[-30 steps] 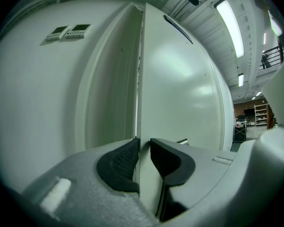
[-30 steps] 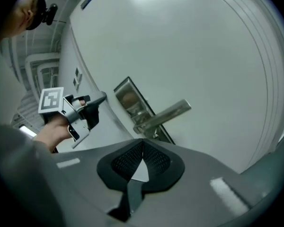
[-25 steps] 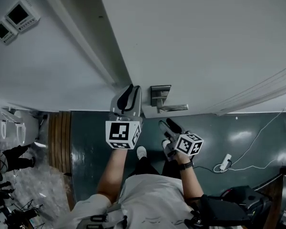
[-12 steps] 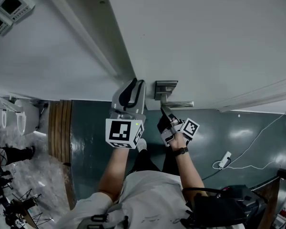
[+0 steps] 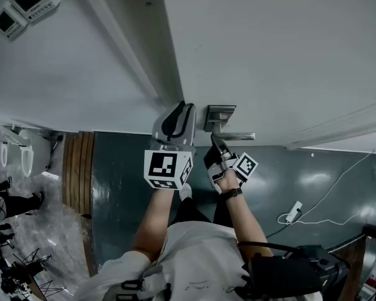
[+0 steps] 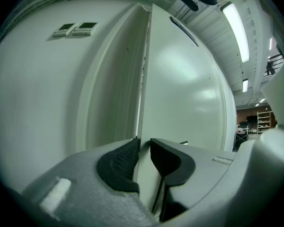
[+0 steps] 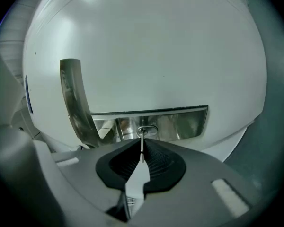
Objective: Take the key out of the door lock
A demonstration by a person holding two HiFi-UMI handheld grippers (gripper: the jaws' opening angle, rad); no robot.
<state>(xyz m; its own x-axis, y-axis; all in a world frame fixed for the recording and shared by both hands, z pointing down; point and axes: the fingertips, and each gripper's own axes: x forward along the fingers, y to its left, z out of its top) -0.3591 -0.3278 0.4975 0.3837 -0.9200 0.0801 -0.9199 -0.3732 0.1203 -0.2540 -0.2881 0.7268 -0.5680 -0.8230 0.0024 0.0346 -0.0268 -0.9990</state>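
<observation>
— What is the left gripper (image 6: 145, 150) on?

— Its fingers (image 6: 119, 163) are pinched onto the edge of the door (image 6: 180, 79). That edge runs straight up from between them. The door frame (image 6: 109, 79) lies just off the outer side of the left finger.

— And the right gripper (image 7: 142, 157)?

— Its fingers (image 7: 163, 162) are closed on the key (image 7: 141, 144). The key's head sits between the pads, and the thin blade sticks out past the fingertips.

— So where does the blade end?

— In the lock (image 7: 147, 130), directly ahead of the fingertips and very near them. The key is not out yet.

— What else is around the fingers there?

— The keyhole sits in a shiny metal plate (image 7: 180, 122) that stretches to both sides just beyond the fingertips. The lever handle (image 7: 73, 93) curves upward, off to the left of the fingers.
</observation>
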